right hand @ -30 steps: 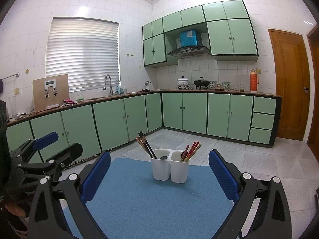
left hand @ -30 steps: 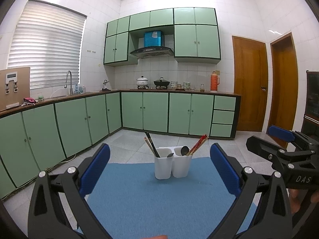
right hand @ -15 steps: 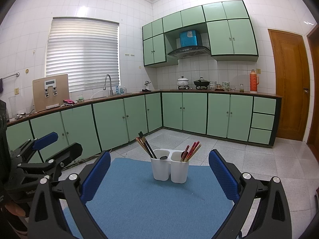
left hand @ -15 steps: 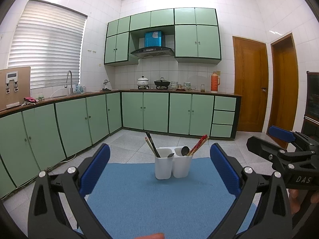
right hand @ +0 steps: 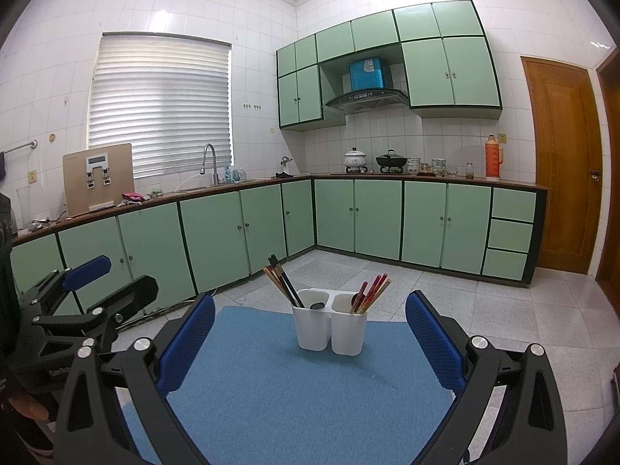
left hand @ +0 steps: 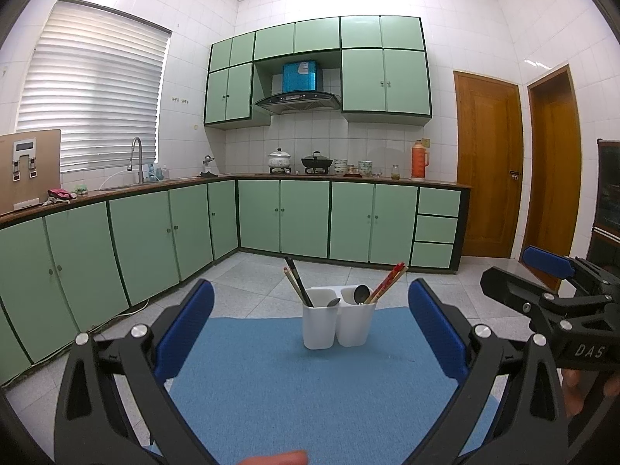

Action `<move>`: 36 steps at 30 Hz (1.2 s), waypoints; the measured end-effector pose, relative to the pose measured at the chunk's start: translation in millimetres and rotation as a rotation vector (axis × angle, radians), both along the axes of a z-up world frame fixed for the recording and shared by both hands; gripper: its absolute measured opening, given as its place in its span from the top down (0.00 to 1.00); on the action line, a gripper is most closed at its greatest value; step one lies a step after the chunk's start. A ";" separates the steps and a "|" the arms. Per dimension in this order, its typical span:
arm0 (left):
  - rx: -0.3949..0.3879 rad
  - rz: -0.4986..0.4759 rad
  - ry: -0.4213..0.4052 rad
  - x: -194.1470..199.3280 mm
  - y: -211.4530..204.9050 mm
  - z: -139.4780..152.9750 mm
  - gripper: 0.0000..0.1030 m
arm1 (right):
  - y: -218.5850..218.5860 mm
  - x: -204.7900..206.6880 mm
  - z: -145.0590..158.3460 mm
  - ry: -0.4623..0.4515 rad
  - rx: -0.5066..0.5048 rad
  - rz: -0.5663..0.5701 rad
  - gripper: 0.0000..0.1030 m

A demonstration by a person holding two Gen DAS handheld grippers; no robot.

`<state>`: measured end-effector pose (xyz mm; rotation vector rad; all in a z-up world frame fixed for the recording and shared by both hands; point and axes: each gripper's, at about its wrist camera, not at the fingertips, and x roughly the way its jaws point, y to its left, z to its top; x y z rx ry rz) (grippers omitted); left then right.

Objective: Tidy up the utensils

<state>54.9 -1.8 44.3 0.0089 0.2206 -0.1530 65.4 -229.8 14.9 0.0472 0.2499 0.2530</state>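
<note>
1. A white two-cup holder (left hand: 338, 323) stands upright near the far middle of a blue mat (left hand: 271, 387); seen through the right camera it is the same holder (right hand: 329, 325) on the same mat (right hand: 290, 395).
2. The left cup holds dark and wooden chopsticks (left hand: 296, 283) leaning left, plus a grey spoon (left hand: 333, 302) whose bowl rests at the rim.
3. The right cup holds red chopsticks (left hand: 387, 283) leaning right and a dark ladle (left hand: 361, 293) standing bowl up.
4. No utensil lies loose on the visible mat; every one in view stands in a cup.
5. The left hand-held gripper (left hand: 310, 333) is spread wide and holds nothing. It hangs over the near part of the mat, well short of the holder and aimed at it.
6. The right hand-held gripper (right hand: 310, 337) is also wide and empty, likewise back from the holder. Each gripper shows at the edge of the other's view, side by side.
7. Beyond the mat is a tiled floor (right hand: 484, 302), then green cabinets (right hand: 379, 217) under a worktop with pots.
8. Step in hand, as a judgement: the scene fits sorting finished, with both grippers back, or a mixed holder waiting to be re-sorted by kind. The pictures do not settle which.
9. Any reach into a cup would call for narrow jaws and a steady holder, since the chopsticks lean and could tip it.
</note>
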 end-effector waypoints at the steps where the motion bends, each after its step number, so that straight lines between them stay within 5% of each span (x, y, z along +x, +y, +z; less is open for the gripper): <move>1: -0.001 0.001 0.000 0.1 0.4 0.0 0.05 | 0.3 0.0 -0.2 0.000 0.000 0.000 0.06; 36: 0.000 0.010 0.009 2.1 -2.1 -1.2 0.05 | -0.6 -0.6 -1.3 0.005 -0.005 -0.010 0.06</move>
